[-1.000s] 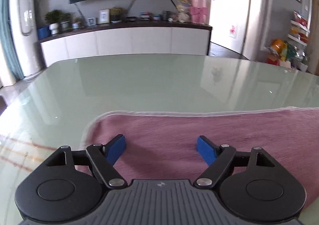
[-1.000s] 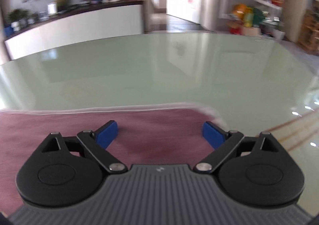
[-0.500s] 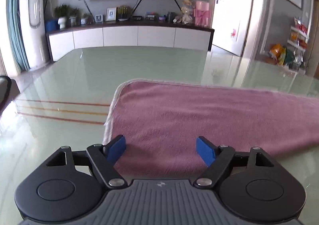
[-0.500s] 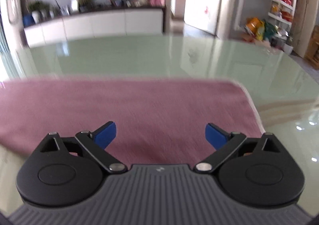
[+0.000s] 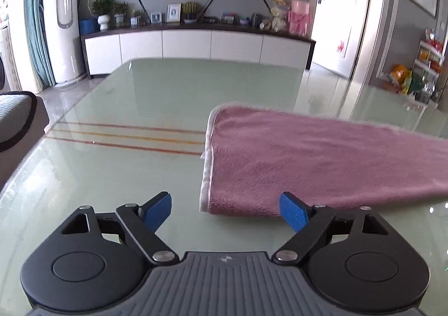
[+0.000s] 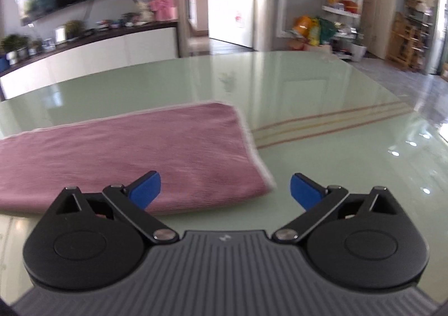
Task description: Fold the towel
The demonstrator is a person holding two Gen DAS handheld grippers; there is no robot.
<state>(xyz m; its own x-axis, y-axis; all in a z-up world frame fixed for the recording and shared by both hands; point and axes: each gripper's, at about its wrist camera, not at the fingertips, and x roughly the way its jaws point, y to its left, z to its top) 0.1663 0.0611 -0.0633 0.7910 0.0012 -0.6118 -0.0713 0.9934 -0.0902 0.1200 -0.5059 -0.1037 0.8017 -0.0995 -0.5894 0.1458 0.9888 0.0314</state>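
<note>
A pink towel [image 5: 322, 159] with a pale hem lies flat in a long folded strip on the pale green glass table [image 5: 126, 170]. In the left wrist view my left gripper [image 5: 225, 213] is open and empty, just in front of the towel's near left corner. In the right wrist view the towel [image 6: 126, 153] stretches to the left, and my right gripper [image 6: 225, 190] is open and empty over its near right corner. The blue pads [image 6: 145, 190] hold nothing.
Red and yellow stripes [image 5: 126, 136] run under the glass to the left of the towel. A dark sofa arm [image 5: 19, 120] stands off the table's left edge. A white sideboard [image 5: 196, 47] and a TV are behind the table.
Both grippers have pulled back and up from the towel and swung outward. The left one now faces the towel's left end, the right one its right end. Both stayed open.
</note>
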